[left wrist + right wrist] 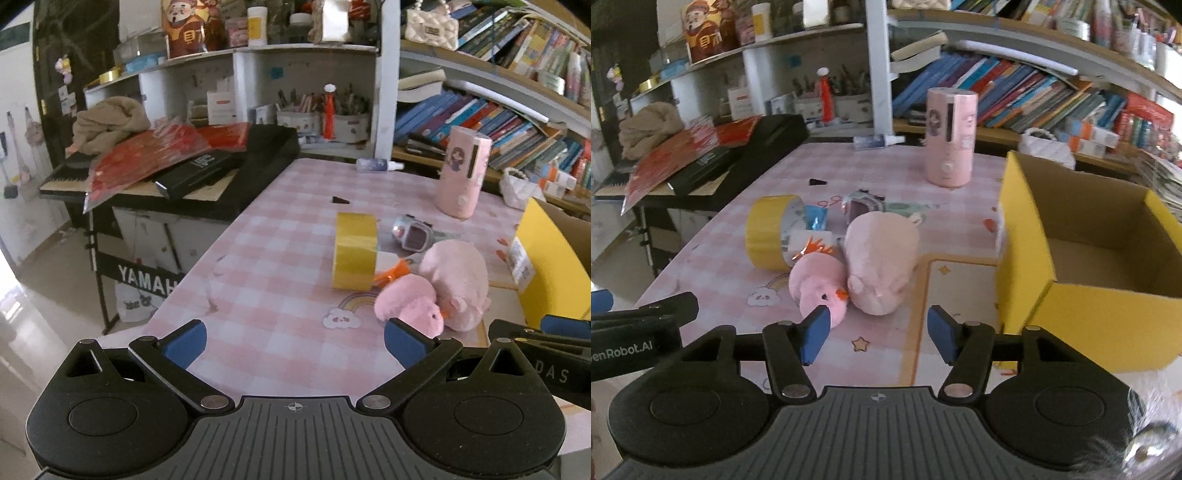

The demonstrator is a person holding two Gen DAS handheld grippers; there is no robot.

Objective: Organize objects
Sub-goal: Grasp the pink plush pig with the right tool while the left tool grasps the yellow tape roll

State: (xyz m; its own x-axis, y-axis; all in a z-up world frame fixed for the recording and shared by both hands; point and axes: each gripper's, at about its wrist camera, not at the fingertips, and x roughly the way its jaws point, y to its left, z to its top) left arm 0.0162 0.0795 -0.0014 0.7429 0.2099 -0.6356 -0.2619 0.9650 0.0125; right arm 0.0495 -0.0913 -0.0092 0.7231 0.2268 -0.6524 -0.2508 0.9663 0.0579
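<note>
I'm looking across a worktop (280, 236) covered in pink-and-white checked cloth with cartoon prints, in a cluttered room with white shelving and rows of slanted books (1015, 99) behind. Far left, beside the worktop, a Yamaha keyboard (147, 184) on its stand carries red sheets and a beige cloth bundle.

My left gripper (295, 341) hangs low over the near edge, jaws spread wide with nothing between them. Ahead and to its right, the yellow tape roll (354, 251) stands on its rim, its open core facing right toward the toys. Touching it lie an orange-fringed bit and the small pink plush chick (816, 284), lying on its side with its orange beak toward me. Pressed against the chick, the larger pink plush (881, 258) lies with its long axis running away from me. Behind them sits a small watch-like gadget (412, 236), and farther back a pink cylinder (949, 136) stands upright.

My right gripper (879, 334) is released too, jaws apart just short of the two plush toys. At far right, the yellow cardboard box (1030, 236) sits open-topped.
</note>
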